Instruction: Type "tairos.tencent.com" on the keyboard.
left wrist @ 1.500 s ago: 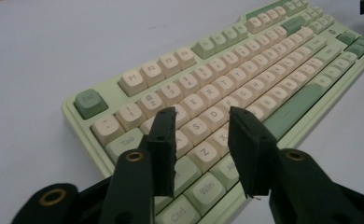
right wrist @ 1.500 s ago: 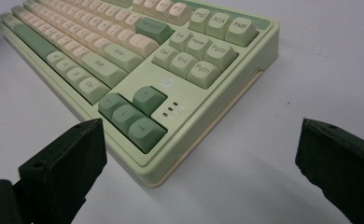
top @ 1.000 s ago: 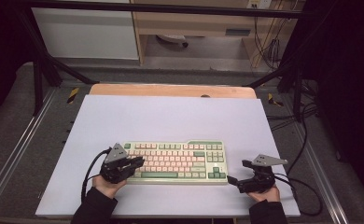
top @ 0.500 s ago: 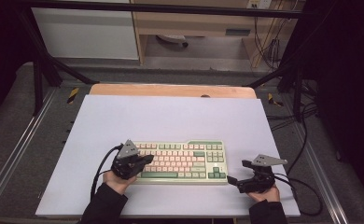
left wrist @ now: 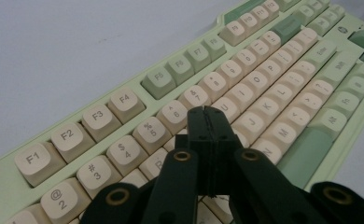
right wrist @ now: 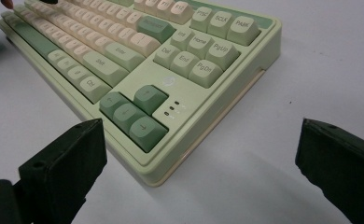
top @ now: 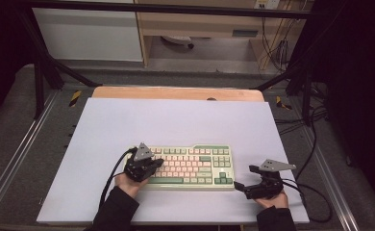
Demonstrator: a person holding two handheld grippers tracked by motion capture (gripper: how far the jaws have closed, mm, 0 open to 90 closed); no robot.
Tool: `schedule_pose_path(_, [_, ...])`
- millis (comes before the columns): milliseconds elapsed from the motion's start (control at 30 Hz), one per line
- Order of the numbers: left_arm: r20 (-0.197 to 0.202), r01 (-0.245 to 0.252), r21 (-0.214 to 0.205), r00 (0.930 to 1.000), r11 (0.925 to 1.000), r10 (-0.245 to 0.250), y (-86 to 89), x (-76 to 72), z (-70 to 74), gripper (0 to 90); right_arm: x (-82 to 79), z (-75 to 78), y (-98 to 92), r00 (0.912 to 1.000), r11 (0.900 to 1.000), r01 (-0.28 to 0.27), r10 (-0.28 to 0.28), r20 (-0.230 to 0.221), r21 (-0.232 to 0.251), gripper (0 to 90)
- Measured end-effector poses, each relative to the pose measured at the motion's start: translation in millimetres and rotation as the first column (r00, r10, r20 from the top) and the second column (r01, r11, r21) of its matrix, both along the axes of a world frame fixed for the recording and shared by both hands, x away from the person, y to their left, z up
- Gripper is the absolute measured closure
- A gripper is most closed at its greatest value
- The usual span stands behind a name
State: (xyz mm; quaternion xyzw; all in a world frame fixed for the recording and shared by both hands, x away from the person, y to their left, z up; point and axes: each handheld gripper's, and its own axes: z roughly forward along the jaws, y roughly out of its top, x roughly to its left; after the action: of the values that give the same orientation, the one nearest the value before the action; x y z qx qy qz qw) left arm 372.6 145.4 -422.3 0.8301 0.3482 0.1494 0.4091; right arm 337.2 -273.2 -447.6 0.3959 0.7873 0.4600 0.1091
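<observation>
A pale green keyboard (top: 195,166) with cream and green keys lies on the white mat, near the front. My left gripper (top: 157,163) hovers over its left part; in the left gripper view its jaws are shut (left wrist: 211,114), pressed together with nothing between them, just above the cream letter keys (left wrist: 245,121). My right gripper (top: 239,185) rests on the mat just off the keyboard's right front corner. Its jaws stand wide open (right wrist: 199,140), facing the arrow-key corner (right wrist: 133,116) without touching it.
The white mat (top: 176,120) covers a table with a wooden strip (top: 176,93) at its back edge. Metal rails (top: 22,144) run along both sides. Black cables (top: 310,192) trail at the right, and the left gripper's cable (top: 112,173) loops over the mat.
My left gripper has moved to the right, from the keyboard's left end to over its keys. The right gripper has stayed where it was.
</observation>
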Motion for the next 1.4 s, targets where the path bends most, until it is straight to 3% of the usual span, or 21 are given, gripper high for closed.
schedule_pose_path(167, [-0.006,-0.019,0.014,0.9998,0.9997,0.019,-0.6,3.9,-3.6,89.9,0.0,0.1,-0.3,1.0,1.0,-0.001,0.001,0.003,0.0,2.5])
schedule_pose_path(833, [-0.019,-0.019,0.024,0.9996,0.9995,0.02,-1.8,5.4,-8.9,90.0,-0.1,0.1,-0.1,1.0,1.0,-0.002,0.002,-0.001,0.001,2.5])
schedule_pose_path(1400, [0.009,-0.007,0.0,0.9999,1.0,0.007,9.5,-4.0,8.9,90.0,-0.1,-0.1,0.0,1.0,1.0,-0.003,0.003,-0.004,-0.002,2.6])
